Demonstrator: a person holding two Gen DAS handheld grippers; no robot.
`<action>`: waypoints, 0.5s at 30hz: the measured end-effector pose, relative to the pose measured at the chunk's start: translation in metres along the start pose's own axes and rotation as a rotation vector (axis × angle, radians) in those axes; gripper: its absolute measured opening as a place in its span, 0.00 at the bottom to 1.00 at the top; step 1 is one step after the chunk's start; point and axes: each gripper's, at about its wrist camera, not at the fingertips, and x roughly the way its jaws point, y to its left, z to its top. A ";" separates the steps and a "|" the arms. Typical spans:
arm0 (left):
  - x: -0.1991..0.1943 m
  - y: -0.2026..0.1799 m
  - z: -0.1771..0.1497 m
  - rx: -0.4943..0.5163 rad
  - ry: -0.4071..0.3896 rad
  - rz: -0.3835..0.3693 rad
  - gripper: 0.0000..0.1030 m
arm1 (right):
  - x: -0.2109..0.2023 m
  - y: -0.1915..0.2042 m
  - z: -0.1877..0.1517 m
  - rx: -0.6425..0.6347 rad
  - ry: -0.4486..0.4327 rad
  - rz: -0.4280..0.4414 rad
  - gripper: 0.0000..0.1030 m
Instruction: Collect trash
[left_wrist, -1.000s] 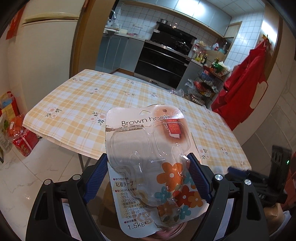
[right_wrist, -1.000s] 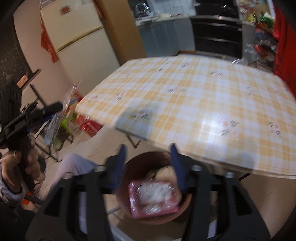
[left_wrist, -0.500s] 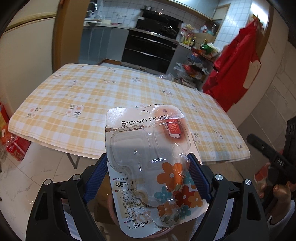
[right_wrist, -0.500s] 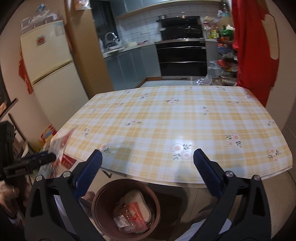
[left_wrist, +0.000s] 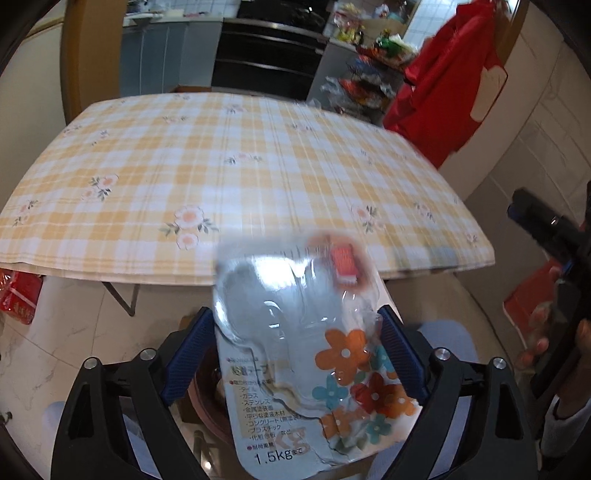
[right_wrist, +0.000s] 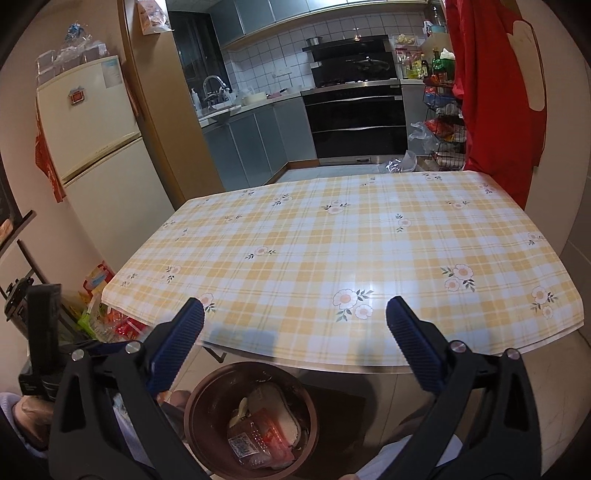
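A clear blister pack (left_wrist: 295, 354) with a flower-print card stands between the blue pads of my left gripper (left_wrist: 295, 332). The jaws are opening. The pack's top is blurred and tilted, and its edges sit just clear of the pads. Under it shows the rim of the brown trash bin (left_wrist: 207, 398) on the floor. In the right wrist view my right gripper (right_wrist: 295, 317) is wide open and empty above that bin (right_wrist: 207, 391), which holds a pink packet (right_wrist: 266, 439) and other wrappers.
The table with the yellow checked cloth (right_wrist: 369, 240) overhangs the bin's far side. A person's knees and a hand (left_wrist: 535, 347) on the other gripper frame the bin. Red bags (left_wrist: 18, 299) lie on the floor at left; a red garment (right_wrist: 491, 92) hangs at right.
The left gripper moved toward the table and tipped downward; its pads spread and the pack came loose and tilted. The right gripper opened wide and pulled back from the bin, leaving the pink packet inside.
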 end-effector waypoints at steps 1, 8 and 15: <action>0.001 0.000 -0.001 0.001 -0.002 0.005 0.87 | 0.000 0.002 -0.001 -0.004 0.001 -0.002 0.95; -0.013 0.020 0.004 -0.048 -0.058 0.069 0.88 | 0.001 0.012 -0.003 -0.036 0.004 -0.017 0.95; -0.049 0.025 0.016 -0.013 -0.172 0.152 0.91 | -0.003 0.024 0.003 -0.054 0.001 -0.006 0.95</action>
